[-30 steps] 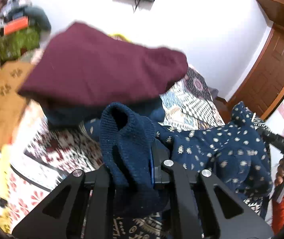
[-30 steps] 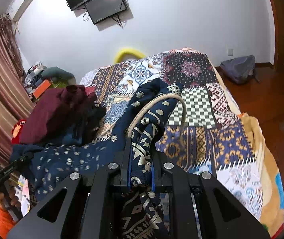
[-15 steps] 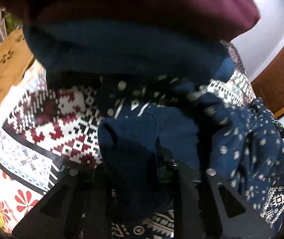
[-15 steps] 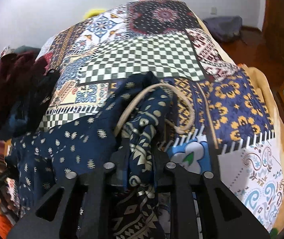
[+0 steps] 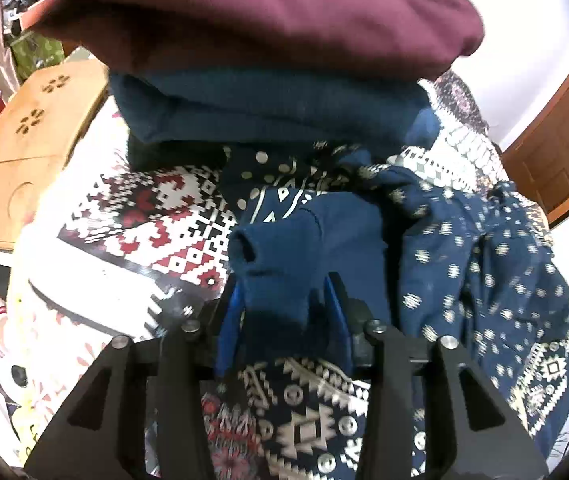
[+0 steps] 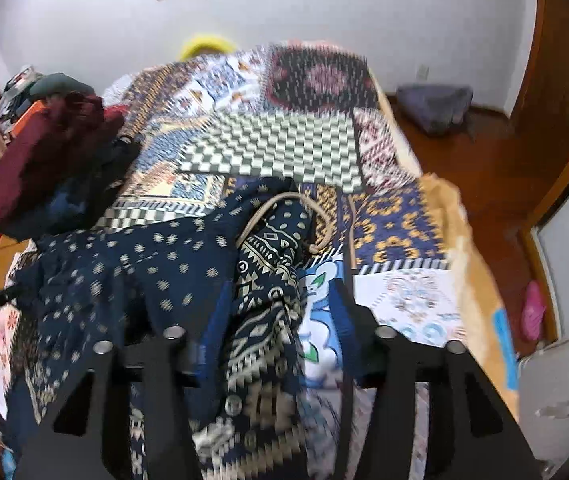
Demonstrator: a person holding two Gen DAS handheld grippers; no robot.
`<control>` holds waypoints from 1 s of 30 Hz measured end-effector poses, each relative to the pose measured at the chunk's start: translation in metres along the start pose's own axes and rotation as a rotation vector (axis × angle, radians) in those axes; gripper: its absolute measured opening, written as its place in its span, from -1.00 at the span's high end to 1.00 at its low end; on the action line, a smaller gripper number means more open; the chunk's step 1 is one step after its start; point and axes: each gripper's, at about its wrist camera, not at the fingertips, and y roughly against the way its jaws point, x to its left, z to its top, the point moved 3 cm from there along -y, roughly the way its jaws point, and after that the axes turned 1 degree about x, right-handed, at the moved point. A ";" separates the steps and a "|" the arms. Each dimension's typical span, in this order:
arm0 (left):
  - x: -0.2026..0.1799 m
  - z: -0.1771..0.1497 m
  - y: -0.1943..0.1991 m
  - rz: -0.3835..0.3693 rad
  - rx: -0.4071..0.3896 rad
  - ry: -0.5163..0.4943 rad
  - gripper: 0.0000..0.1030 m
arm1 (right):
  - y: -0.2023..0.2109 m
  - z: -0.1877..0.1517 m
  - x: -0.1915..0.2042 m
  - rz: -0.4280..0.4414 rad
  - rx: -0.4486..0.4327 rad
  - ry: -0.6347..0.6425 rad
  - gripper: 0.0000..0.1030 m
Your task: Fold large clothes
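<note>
Left wrist view: the left gripper [image 5: 284,300] fills the bottom of the frame, its jaws parted after just having been opening. A plain blue knit cuff [image 5: 284,256] of the navy patterned garment [image 5: 476,280] sits between them; the blue pads stand a little off the cloth on either side, so they no longer pinch it. The garment spreads from the centre to the lower right over the patterned bed cover [image 5: 156,216]. Above it, across the top of the frame, lies a stack of folded clothes: a maroon piece [image 5: 268,20] on a dark blue one [image 5: 268,112]. A tan board [image 5: 24,152] shows at the left edge.

Right wrist view: the right gripper [image 6: 280,320] also has its jaws apart, just having been opening. A patterned fold of the same garment [image 6: 132,272], with a beige cord [image 6: 316,216] looped at its top, runs between them, clear of the pad at frame right. The garment trails to the lower left on the patchwork bed cover [image 6: 276,148]. The maroon pile [image 6: 40,160] sits at the left.
</note>
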 end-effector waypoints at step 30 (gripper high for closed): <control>-0.011 -0.152 0.068 -0.086 0.133 -0.051 -0.43 | 0.054 -0.148 0.004 0.053 0.086 -0.032 -0.53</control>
